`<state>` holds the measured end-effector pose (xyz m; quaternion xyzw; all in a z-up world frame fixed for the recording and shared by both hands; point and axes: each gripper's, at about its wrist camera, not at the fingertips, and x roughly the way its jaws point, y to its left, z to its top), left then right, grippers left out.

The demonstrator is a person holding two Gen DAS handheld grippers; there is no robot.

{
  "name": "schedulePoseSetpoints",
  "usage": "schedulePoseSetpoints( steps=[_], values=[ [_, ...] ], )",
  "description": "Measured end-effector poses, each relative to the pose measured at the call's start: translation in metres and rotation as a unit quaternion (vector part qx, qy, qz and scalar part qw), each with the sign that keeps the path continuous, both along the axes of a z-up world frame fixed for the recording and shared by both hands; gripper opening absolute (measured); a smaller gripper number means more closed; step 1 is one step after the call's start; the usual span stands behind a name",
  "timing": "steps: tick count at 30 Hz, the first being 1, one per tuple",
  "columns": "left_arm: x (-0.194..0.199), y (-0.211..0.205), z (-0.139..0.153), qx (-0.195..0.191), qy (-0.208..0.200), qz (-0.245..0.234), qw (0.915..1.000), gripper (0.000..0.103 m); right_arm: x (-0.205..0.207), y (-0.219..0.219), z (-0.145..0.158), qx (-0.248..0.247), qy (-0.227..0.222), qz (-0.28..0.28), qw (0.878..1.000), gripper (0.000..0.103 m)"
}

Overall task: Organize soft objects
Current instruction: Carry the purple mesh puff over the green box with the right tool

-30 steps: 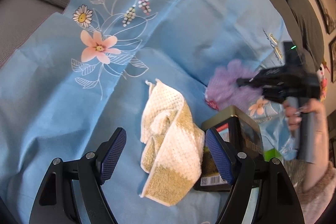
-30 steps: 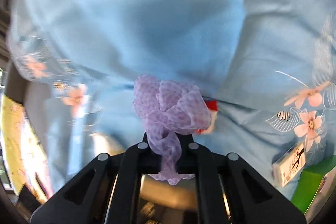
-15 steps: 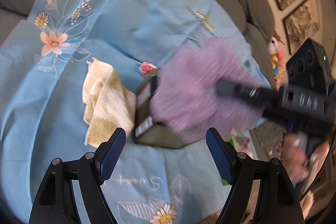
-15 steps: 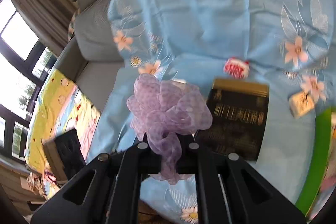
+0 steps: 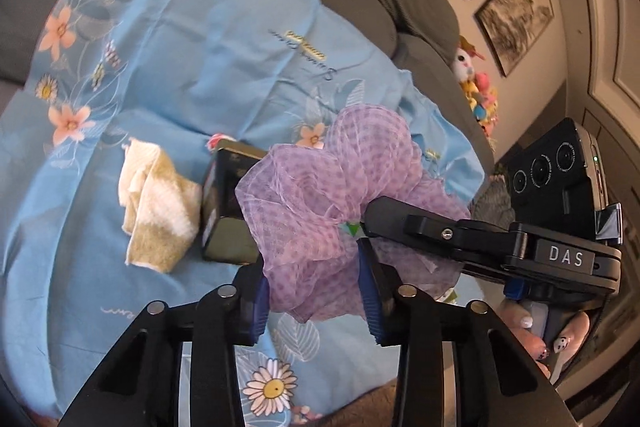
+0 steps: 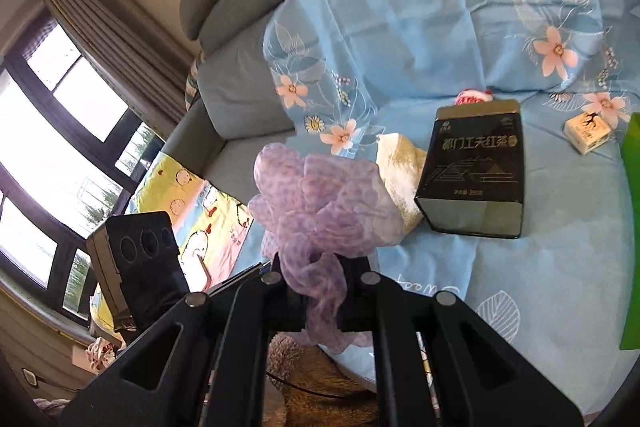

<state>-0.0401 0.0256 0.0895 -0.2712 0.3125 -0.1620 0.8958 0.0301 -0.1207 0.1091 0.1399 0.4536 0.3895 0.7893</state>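
Now right gripper (image 6: 322, 297) jaws pinching purple scarf (image 5: 332, 199); left gripper (image 5: 314, 293) jaws half-spread — touching it

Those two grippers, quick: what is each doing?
Left gripper: closing around the purple mesh scarf, grip uncertain.
Right gripper: shut on the scarf.

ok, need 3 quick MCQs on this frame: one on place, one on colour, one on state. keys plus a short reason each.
1. Where does the towel lie?
A. on top of the dark tin
B. on the blue sheet, beside the dark tin
C. in the left gripper

2. What colour is the mesh scrunchie?
A. purple
B. green
C. red

3. What state is the right gripper in?
A. open, empty
B. shut on the scrunchie
C. shut on the tin

Key: 1 B, the towel rests on the blue sheet next to the dark tin. 2 A, its mesh is lilac with darker dots. 3 B, its fingers pinch the mesh tail.
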Motion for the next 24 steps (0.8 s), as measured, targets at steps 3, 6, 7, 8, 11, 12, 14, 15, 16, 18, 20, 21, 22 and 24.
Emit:
schedulePoseSetpoints(
  steps=[3,6,7,8,11,12,14,15,16,18,20,21,22,24],
  values=[
    [0.003,-0.018,0.01,0.018,-0.008,-0.009,0.9998,0.035,-0.005,-0.014,0.002,0.006,-0.01,-0.021,1.0,0.01],
    [0.01,-0.039,0.018,0.044,-0.014,-0.019,0.9988,0.034,-0.011,-0.034,0.006,0.018,-0.021,-0.049,0.998,0.011],
    [0.014,-0.046,0.02,0.046,-0.015,-0.024,0.9985,0.034,-0.011,-0.042,0.007,0.023,-0.026,-0.059,0.998,0.011],
    [0.018,-0.056,0.021,0.048,-0.016,-0.032,0.9982,0.034,-0.012,-0.052,0.009,0.028,-0.032,-0.073,0.996,0.011],
    [0.03,-0.085,0.026,0.067,-0.02,-0.054,0.9961,0.034,-0.014,-0.078,0.011,0.029,-0.05,-0.115,0.992,0.011],
    [0.034,-0.093,0.027,0.074,-0.022,-0.061,0.9952,0.034,-0.015,-0.088,0.012,0.027,-0.056,-0.132,0.989,0.012],
    [0.044,-0.114,0.03,0.083,-0.026,-0.079,0.9931,0.034,-0.014,-0.104,0.012,0.027,-0.066,-0.159,0.985,0.012],
    [0.049,-0.122,0.031,0.086,-0.027,-0.086,0.9922,0.034,-0.014,-0.112,0.012,0.029,-0.069,-0.172,0.982,0.012],
    [0.056,-0.133,0.032,0.089,-0.026,-0.096,0.991,0.034,-0.014,-0.122,0.011,0.032,-0.073,-0.187,0.979,0.012],
    [0.065,-0.151,0.033,0.098,-0.028,-0.112,0.9885,0.034,-0.012,-0.142,0.009,0.038,-0.077,-0.217,0.972,0.012],
    [0.077,-0.172,0.035,0.112,-0.032,-0.126,0.9851,0.034,-0.01,-0.164,0.005,0.048,-0.081,-0.247,0.964,0.012],
    [0.081,-0.181,0.035,0.117,-0.035,-0.131,0.9838,0.034,-0.008,-0.176,0.002,0.052,-0.081,-0.265,0.96,0.012],
    [0.086,-0.19,0.035,0.121,-0.037,-0.137,0.9825,0.034,-0.007,-0.182,0.001,0.053,-0.081,-0.274,0.957,0.012],
    [0.098,-0.209,0.032,0.129,-0.037,-0.145,0.9803,0.034,-0.004,-0.201,-0.004,0.056,-0.079,-0.304,0.948,0.012]
  ],
)
